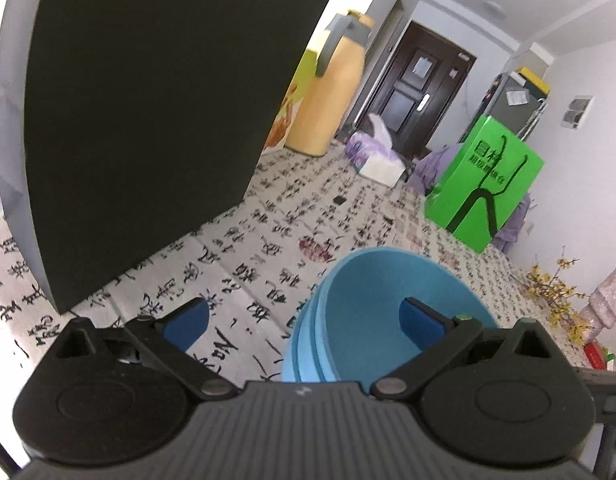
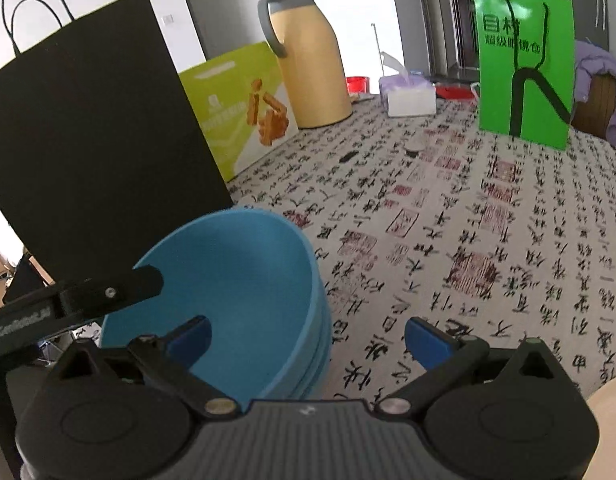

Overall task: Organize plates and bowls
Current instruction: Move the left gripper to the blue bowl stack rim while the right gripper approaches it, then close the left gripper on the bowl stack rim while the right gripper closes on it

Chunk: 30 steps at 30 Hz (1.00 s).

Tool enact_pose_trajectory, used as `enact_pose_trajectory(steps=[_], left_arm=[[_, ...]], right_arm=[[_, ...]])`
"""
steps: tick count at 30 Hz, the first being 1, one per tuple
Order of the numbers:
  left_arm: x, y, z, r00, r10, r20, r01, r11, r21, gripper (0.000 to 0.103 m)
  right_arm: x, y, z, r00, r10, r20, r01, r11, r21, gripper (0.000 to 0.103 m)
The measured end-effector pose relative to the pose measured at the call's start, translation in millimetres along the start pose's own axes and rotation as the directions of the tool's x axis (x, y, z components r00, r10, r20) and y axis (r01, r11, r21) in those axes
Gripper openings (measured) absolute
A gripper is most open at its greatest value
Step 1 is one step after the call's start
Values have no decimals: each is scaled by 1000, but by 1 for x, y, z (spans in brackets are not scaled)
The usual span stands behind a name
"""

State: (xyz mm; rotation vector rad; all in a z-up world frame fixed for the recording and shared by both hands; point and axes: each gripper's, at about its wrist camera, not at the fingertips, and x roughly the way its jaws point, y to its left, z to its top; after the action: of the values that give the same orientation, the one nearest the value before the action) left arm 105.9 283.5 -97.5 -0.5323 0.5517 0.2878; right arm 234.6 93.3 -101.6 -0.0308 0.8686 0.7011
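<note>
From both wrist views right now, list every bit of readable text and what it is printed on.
"目村" over a smaller line, roughly "超级眼镜仓": green bag.
"GenRobot.AI", partly cut off: arm of the left hand-held gripper.
"Na", hand-lettered, rest hidden: tablecloth.
Brush calligraphy and red seals across the tablecloth: too distorted to read.
Small print on the yellow-green box: too blurred.

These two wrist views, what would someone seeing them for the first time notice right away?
First, the stack of blue bowls low in both views on the calligraphy-print tablecloth, with the open left gripper and open right gripper each straddling its rim. Next, the big black paper bag standing just behind the stack, then the bright green bag and yellow thermos jug farther back.
</note>
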Motion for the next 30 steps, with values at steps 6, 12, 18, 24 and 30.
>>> enact_pose_trajectory(steps=[6, 12, 18, 24, 30], left_arm=[[13, 5, -1, 998, 6, -57, -10, 998, -54, 103], [23, 10, -3, 995, -4, -105, -6, 995, -100, 103], [32, 15, -6, 989, -40, -139, 17, 987, -159, 103], [40, 15, -7, 986, -49, -158, 22, 985, -170, 100], [43, 15, -9, 985, -53, -167, 23, 984, -176, 83]], right_arm=[[15, 1, -7, 998, 22, -51, -20, 999, 28, 103], [26, 0, -8, 995, 61, -74, -56, 996, 66, 100], [39, -9, -8, 987, 112, -118, -96, 986, 133, 91], [44, -13, -8, 980, 163, -118, -140, 974, 181, 81], [50, -16, -9, 974, 187, -127, -159, 966, 203, 75]])
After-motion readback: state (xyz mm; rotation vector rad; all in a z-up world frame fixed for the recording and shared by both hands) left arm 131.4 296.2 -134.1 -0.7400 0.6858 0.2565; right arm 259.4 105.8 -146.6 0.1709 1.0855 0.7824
